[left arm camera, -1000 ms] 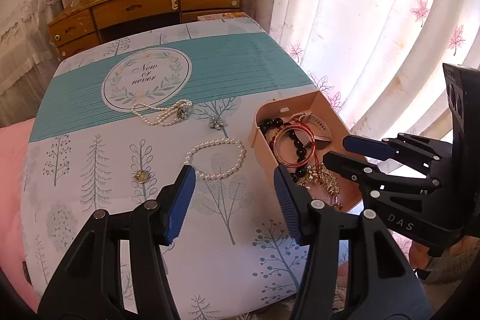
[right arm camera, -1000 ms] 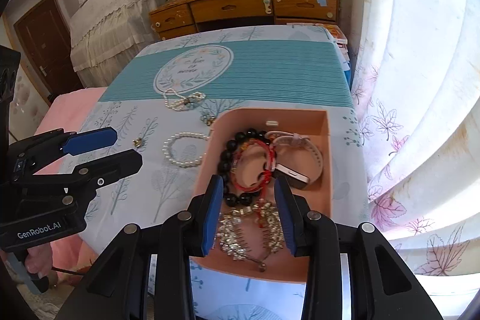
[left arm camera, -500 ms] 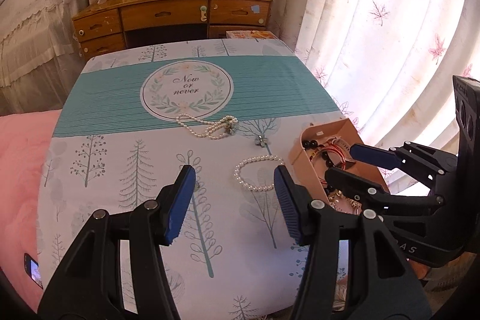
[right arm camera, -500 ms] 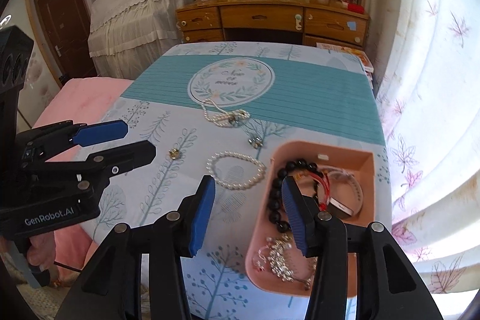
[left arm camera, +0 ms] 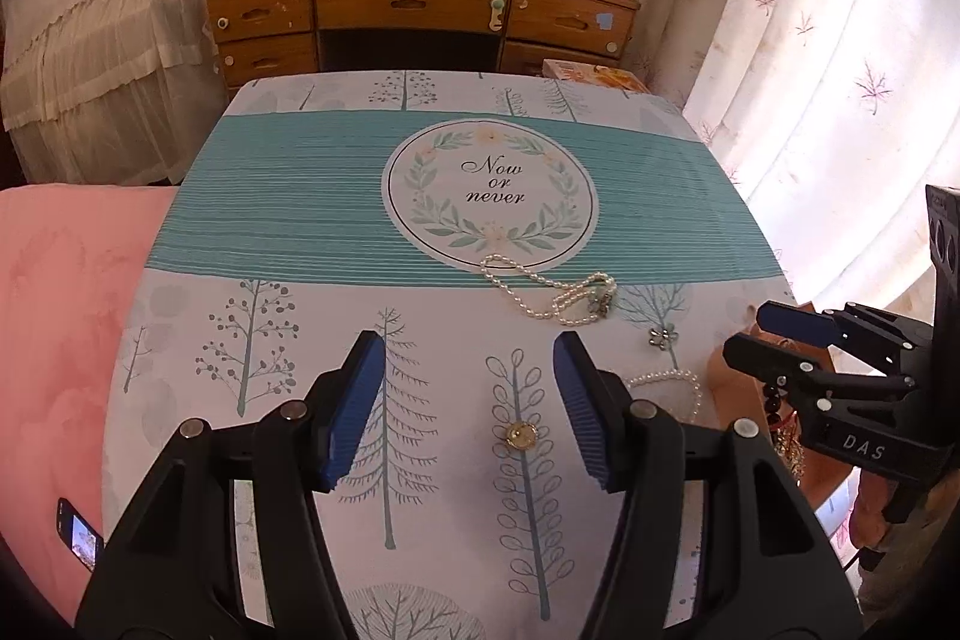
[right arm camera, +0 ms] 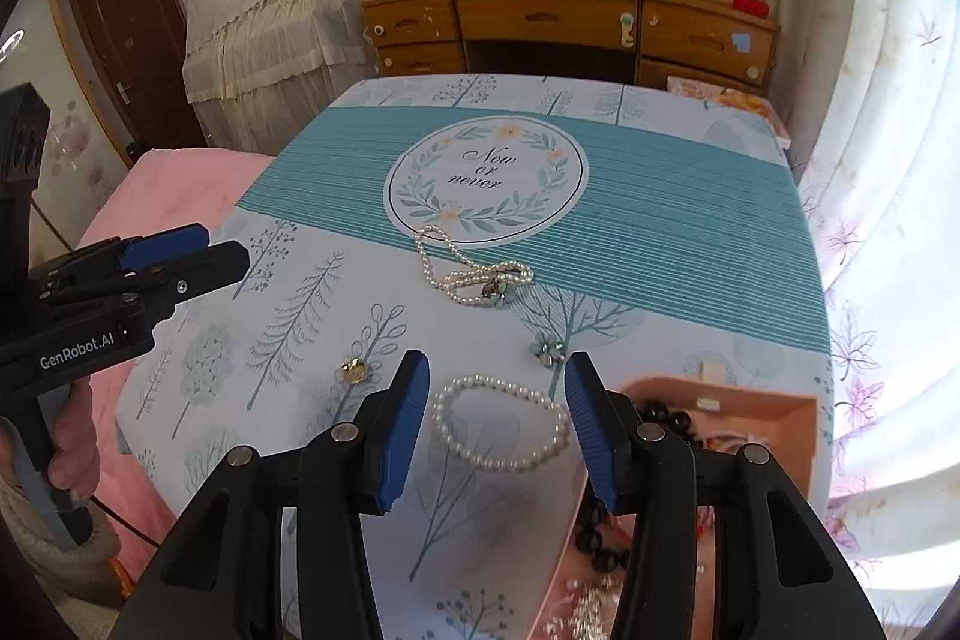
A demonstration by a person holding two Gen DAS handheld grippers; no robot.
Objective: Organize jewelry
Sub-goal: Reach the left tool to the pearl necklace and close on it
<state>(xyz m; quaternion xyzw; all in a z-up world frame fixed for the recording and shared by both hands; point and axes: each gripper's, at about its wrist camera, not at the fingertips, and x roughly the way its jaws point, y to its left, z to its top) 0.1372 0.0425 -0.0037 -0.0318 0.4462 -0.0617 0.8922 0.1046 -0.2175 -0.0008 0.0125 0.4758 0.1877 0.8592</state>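
- The right gripper (right arm camera: pixel 497 421) hangs over a small white pearl bracelet (right arm camera: pixel 501 424) on the tree-print tablecloth (right arm camera: pixel 312 316) — its jaws have just been opening, half spread, pads touching nothing.
- That loop looks light, limp and slippery; pinching across one side of the strand seems safest.
- The left gripper (left arm camera: pixel 469 403) is half open too and empty, with a small gold round charm (left arm camera: pixel 519 436) below it.
- Just beside sits the peach cardboard box (right arm camera: pixel 798 415) of beads.
- Farther off lies a long pearl necklace (right arm camera: pixel 465 271) — loosely tangled.
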